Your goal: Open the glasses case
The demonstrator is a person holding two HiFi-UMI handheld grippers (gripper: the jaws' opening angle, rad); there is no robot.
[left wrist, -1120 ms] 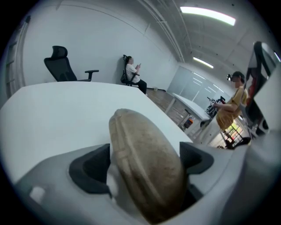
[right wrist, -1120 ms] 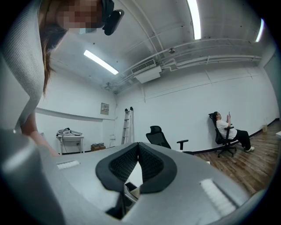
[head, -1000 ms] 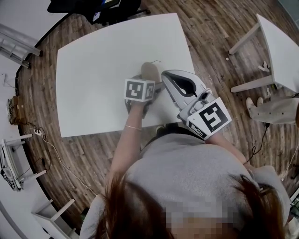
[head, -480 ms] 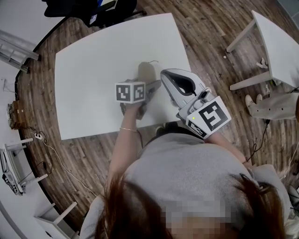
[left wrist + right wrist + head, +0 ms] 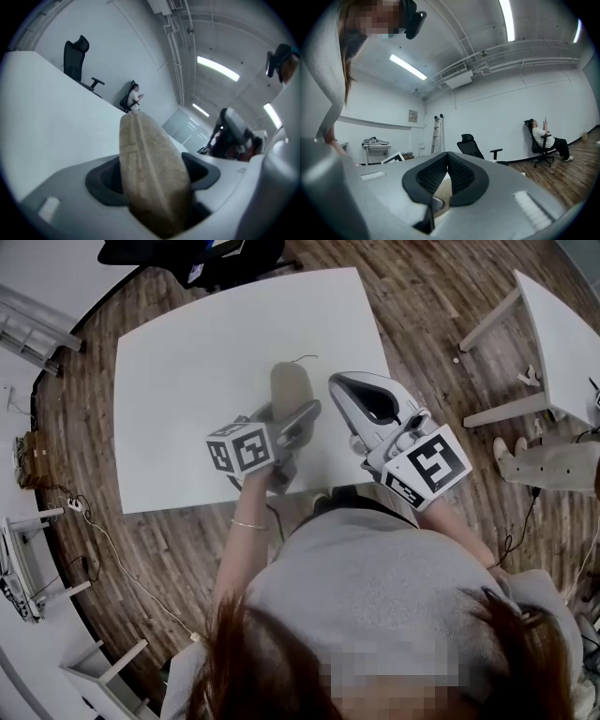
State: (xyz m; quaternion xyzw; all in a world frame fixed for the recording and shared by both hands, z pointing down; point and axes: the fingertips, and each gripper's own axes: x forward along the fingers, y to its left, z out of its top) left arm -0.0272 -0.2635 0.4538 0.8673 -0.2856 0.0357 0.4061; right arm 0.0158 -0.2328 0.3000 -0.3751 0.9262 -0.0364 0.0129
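A tan fabric glasses case (image 5: 290, 386) is off the white table (image 5: 197, 352), closed, seam uppermost. My left gripper (image 5: 296, 418) holds its near end; the jaws are closing with the case between them, and the pads press on both its sides. In the left gripper view the case (image 5: 151, 168) fills the gap of the left gripper (image 5: 152, 161) and points away over the table. My right gripper (image 5: 340, 382) hovers just right of the case, shut with nothing in it. In its own view the right gripper (image 5: 447, 161) shows its dark pads together.
A second white table (image 5: 564, 329) stands at the right on the wood floor. A black office chair (image 5: 202, 254) is beyond the far table edge. Shelving (image 5: 23, 563) lines the left wall. A person sits on a chair (image 5: 546, 140) far off.
The left gripper has closed on the case and raised it off the table, turning so its marker cube swung left. The right gripper has stayed where it was.
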